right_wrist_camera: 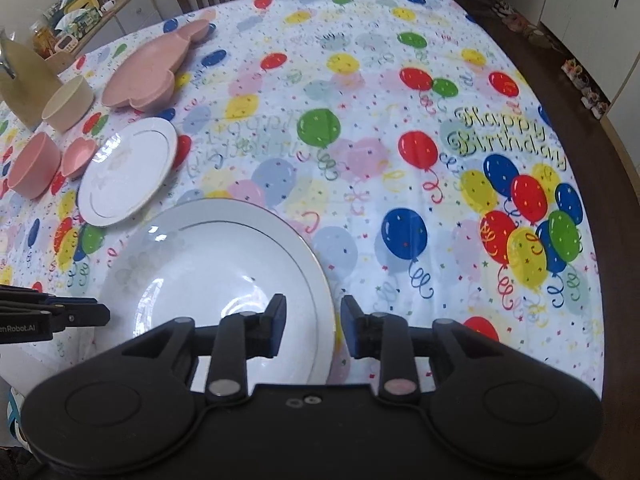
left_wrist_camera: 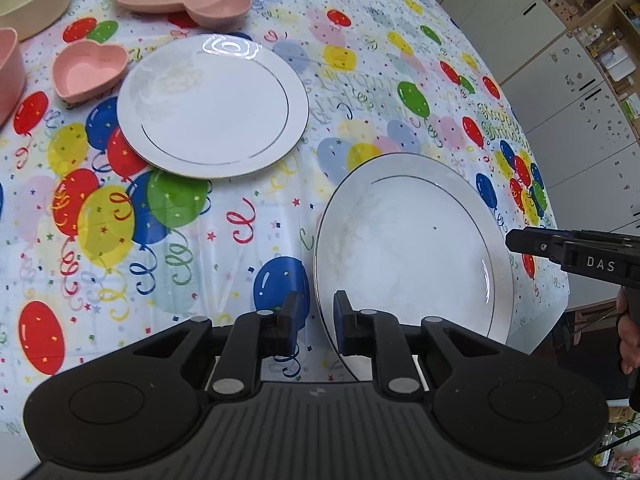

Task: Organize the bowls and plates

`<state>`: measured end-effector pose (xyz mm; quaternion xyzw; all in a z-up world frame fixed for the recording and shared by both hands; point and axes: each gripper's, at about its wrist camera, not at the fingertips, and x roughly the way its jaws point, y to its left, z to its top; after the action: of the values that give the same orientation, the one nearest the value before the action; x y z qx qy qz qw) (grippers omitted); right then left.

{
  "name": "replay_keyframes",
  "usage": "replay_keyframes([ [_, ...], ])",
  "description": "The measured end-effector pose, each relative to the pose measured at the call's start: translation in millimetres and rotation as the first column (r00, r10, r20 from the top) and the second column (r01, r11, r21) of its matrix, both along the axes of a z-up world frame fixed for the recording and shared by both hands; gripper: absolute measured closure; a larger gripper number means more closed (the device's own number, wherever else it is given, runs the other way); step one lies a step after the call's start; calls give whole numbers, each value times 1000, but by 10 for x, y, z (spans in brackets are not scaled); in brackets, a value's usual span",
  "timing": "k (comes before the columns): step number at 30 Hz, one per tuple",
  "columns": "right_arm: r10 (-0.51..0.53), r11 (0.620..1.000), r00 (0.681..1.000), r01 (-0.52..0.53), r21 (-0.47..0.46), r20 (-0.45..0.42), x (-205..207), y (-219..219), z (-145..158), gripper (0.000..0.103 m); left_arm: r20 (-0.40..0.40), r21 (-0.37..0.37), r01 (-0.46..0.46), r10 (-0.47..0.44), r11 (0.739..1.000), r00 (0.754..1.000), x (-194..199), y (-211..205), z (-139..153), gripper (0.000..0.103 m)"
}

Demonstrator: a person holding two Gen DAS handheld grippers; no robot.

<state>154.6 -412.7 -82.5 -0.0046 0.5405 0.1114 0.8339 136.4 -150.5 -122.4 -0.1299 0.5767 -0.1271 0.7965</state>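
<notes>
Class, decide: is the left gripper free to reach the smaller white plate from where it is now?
Probably yes: the left gripper straddles the large plate's rim, and only bare tablecloth lies between it and the smaller white plate.

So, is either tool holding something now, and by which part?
Nothing is held. The left tool and right tool each straddle the near plate's rim, pads not pressing.
</notes>
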Motion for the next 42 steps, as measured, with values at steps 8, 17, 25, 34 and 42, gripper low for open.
replay_keyframes([
  [8,44,998,994,-47,28,97,-153,339,397,59,119,12,-7,6,1000,993,-130,156,409,77],
  [17,75,995,973,-88,51,218,-359,804,772,35,313,55,-45,26,997,949,-360,437,887,40],
  [25,96,992,947,-116,47,307,-490,1160,990,11,390,57,-90,61,994,919,-493,718,1108,36],
  [34,127,990,907,-139,1,402,-428,1502,1031,0,475,96,-176,110,980,873,-492,923,1229,23],
  [42,161,984,913,-177,7,374,-48,1678,870,0,451,104,-247,176,963,875,-243,1015,1110,22],
])
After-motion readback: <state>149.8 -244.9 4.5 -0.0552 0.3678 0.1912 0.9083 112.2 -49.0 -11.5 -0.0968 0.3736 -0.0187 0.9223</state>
